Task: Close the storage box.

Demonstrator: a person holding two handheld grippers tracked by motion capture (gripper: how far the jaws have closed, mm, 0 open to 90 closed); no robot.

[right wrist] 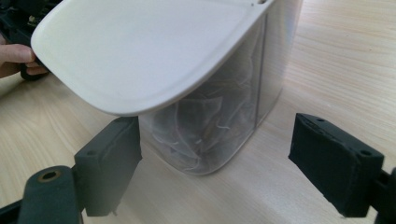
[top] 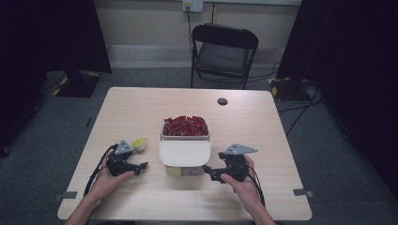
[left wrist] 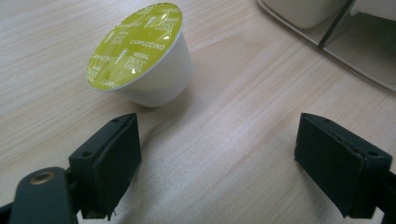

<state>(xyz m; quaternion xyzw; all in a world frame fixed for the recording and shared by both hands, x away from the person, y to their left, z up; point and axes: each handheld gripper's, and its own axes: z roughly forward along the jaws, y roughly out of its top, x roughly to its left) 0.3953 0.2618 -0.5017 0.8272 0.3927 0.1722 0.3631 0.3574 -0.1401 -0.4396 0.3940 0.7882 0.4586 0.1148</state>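
Observation:
A white capsule [top: 139, 143] with a lime-green foil top lies tilted on the table, just beyond my left gripper [top: 141, 166]. In the left gripper view the capsule [left wrist: 140, 51] is ahead of the left jaw, and my left gripper [left wrist: 217, 163] stands open over bare wood. A clear box [top: 205, 137] holds red packets [top: 185, 125] at the back, and its white lid [top: 184, 152] covers the front part. My right gripper [top: 207, 171] is open beside the box's front right corner. In the right gripper view the lid [right wrist: 140, 51] overhangs the clear wall [right wrist: 224, 116] in front of my right gripper [right wrist: 215, 168].
The wooden table [top: 141, 103] has a small black round cap [top: 222, 101] near its far edge. A black folding chair [top: 224, 49] stands behind it. The box's corner [left wrist: 322, 28] is at the top right of the left gripper view.

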